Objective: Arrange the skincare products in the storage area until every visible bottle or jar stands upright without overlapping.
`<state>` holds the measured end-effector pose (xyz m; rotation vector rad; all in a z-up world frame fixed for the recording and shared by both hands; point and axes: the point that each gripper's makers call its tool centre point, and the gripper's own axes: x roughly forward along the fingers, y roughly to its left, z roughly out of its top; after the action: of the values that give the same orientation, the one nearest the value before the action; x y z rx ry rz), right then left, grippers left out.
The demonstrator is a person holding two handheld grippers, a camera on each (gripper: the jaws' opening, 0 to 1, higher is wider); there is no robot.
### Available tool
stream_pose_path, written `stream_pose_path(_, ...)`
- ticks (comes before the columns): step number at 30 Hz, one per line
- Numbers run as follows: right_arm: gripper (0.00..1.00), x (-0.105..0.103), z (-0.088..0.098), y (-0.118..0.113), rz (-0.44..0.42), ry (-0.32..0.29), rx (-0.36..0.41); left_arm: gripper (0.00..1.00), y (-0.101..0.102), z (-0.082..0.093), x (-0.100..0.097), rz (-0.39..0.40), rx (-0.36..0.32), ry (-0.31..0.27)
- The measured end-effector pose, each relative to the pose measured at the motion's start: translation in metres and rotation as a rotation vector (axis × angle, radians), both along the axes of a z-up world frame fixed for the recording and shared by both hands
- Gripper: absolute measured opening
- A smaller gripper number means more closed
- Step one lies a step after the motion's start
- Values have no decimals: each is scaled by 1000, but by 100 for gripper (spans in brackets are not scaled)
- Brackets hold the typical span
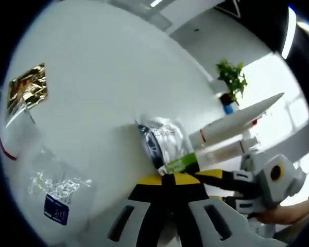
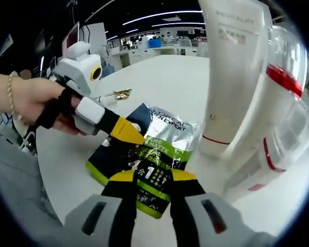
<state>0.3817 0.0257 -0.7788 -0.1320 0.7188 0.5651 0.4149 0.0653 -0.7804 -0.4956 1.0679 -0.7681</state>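
White round surface (image 2: 185, 77), carrying:

One flat foil sachet, silver and black with a lime-green band (image 2: 147, 159), lying down near the front edge. In the left gripper view it appears crumpled and partly hidden behind that gripper's yellow tips.

One tall white squeeze tube (image 2: 232, 72), standing on its cap just beside the sachet; its top is cut off by the picture's edge.

Two clear containers with red trim (image 2: 278, 128), close against the tube's far side; shapes distorted, contents hard to make out.

One crinkled gold foil wrapper (image 1: 28, 85), well apart.

Clear plastic bags (image 1: 54, 188), one bearing a dark blue label; count uncertain.

One small green potted plant (image 1: 232, 80) beyond the surface's rim.

Left gripper (image 2: 127, 131), held in a person's hand (image 2: 28, 103): fingers pressed together, pinching the sachet's upper edge.

Right gripper (image 2: 152, 177): fingers closed on the sachet's lower edge.
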Motion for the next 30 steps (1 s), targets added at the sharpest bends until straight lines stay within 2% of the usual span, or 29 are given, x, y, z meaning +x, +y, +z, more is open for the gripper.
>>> stream_pose_path(7,24,0,-1,0,13,-7,-8,4,9,1,0,-42,78,-72)
stream_pose_path(13,24,1,-1,1,15,-10,-24,16,22,7,-1,-76,165,-155)
stream_pose_path(18,25,1,0,1,17,-14,-24,20,29,17,-4,-74,182,-192)
stream_pose_path(20,29,0,1,4,35,-31,-9,26,28,23,-6,-91,184,-231)
stream_pose_path(23,37,-3,3,6,50,-45,2,33,29,29,-10,-104,187,-250)
stream_pose_path(26,42,-2,9,5,51,-57,5,34,31,35,-15,-121,200,-277)
stream_pose_path(30,43,-2,22,4,42,-65,17,37,34,42,-23,-135,216,-303)
